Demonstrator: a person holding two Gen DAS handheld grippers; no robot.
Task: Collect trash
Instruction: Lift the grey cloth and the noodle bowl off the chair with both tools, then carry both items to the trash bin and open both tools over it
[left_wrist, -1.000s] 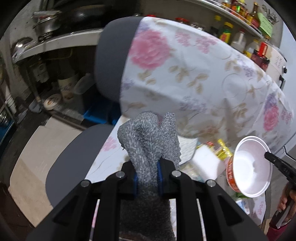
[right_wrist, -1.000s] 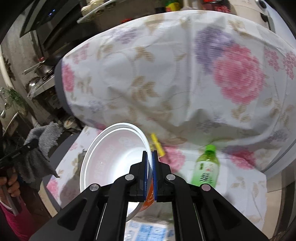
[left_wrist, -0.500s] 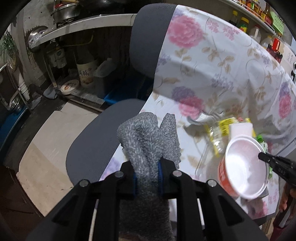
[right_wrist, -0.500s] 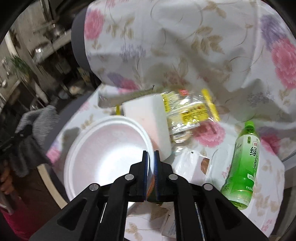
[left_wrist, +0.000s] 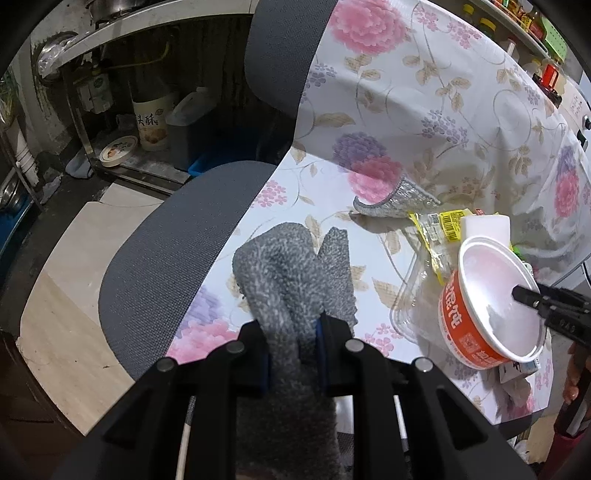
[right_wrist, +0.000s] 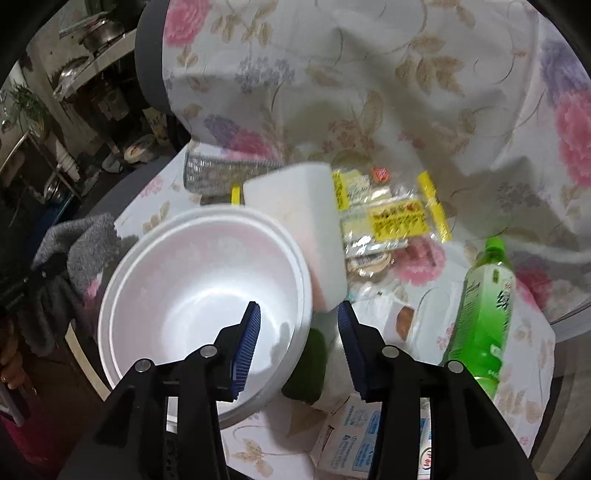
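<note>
My left gripper (left_wrist: 291, 325) is shut on a grey knitted cloth (left_wrist: 295, 273) and holds it above the floral-covered chair seat (left_wrist: 295, 184). My right gripper (right_wrist: 299, 325) is open, its jaws astride the rim of a white foam noodle bowl (right_wrist: 199, 291) with an orange label (left_wrist: 458, 317); the bowl sits among the trash. Behind it lie a white foam block (right_wrist: 299, 229), yellow snack wrappers (right_wrist: 391, 221) and a silver scouring pad (right_wrist: 218, 173). A green drink bottle (right_wrist: 484, 306) lies at the right.
The grey chair (left_wrist: 166, 243) has a floral cloth (left_wrist: 424, 92) over its back. Paper cartons (right_wrist: 354, 435) lie at the front. A clear plastic tray (left_wrist: 410, 310) sits beside the bowl. Kitchen shelves with jars and pots (left_wrist: 147, 122) stand at the left.
My right gripper has opened and let go of the bowl's rim; the bowl has come down onto the seat. My left gripper with the cloth has moved lower over the seat.
</note>
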